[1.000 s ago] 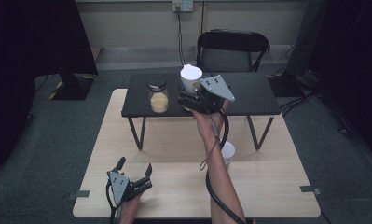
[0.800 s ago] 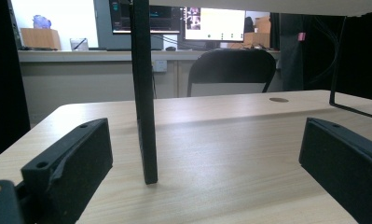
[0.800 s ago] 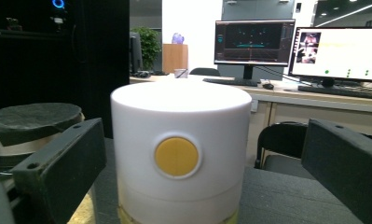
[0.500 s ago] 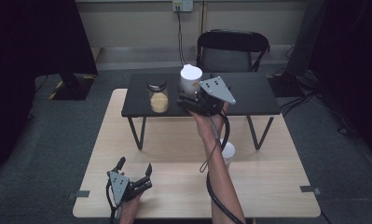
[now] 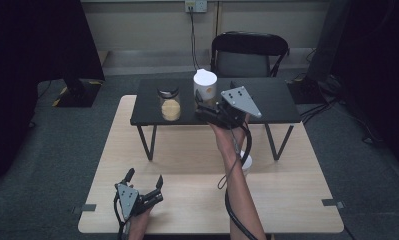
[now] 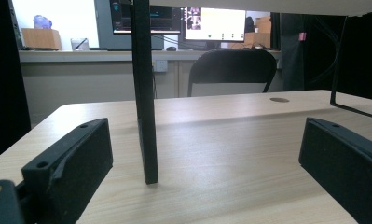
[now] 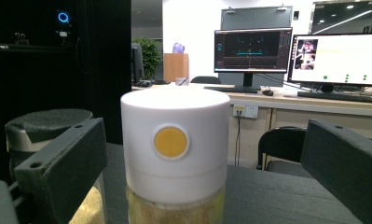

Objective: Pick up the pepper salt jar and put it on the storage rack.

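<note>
Right gripper [image 5: 205,111]: I am holding it wide open at the white-lidded jar [image 5: 205,87], one jaw standing off each side of it in the right gripper view — gripping nothing, touching nothing that I can see.
White-lidded jar [image 7: 175,154]: it is standing upright on the black shelf [image 5: 272,97], just beside the dark-lidded jar [image 5: 170,104].
Left gripper [image 5: 146,190]: I am resting it wide open on the wooden table [image 5: 287,200], holding nothing.
Risk, knock: I am judging that my left-hand jaw is passing close to the dark-lidded jar [image 7: 44,154] — closing off-centre could nudge it.
Risk, slip: I am thinking the smooth lid could slide out if I am clamping too high, or the jar could tip on the raised shelf.
</note>
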Demonstrator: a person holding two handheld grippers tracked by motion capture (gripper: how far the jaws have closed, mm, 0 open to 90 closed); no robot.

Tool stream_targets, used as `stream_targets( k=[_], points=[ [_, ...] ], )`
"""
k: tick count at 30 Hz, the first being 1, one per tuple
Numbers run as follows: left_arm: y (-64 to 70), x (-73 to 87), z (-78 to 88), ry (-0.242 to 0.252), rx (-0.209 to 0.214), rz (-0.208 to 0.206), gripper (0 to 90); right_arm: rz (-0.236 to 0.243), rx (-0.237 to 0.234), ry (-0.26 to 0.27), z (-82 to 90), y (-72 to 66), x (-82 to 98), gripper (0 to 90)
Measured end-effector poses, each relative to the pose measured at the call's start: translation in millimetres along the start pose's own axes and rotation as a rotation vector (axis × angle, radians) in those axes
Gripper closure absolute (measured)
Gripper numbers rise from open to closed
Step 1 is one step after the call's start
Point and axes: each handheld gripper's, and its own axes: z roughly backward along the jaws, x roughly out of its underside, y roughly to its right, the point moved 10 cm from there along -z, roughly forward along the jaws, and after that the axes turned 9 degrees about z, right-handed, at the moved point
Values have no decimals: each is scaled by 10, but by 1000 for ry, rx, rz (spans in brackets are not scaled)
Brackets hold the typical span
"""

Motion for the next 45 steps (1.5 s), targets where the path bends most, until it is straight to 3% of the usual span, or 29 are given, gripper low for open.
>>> stream_targets(
  k=[12,31,45],
  points=[
    [-1,0,0,0,-1,1,22,9,3,-3,116,48,22,0],
    [-3,0,1,0,-3,0,22,18,34,54,388,163,-34,0],
    [-3,0,0,0,-3,0,22,36,44,84,639,165,-30,0]
  ],
)
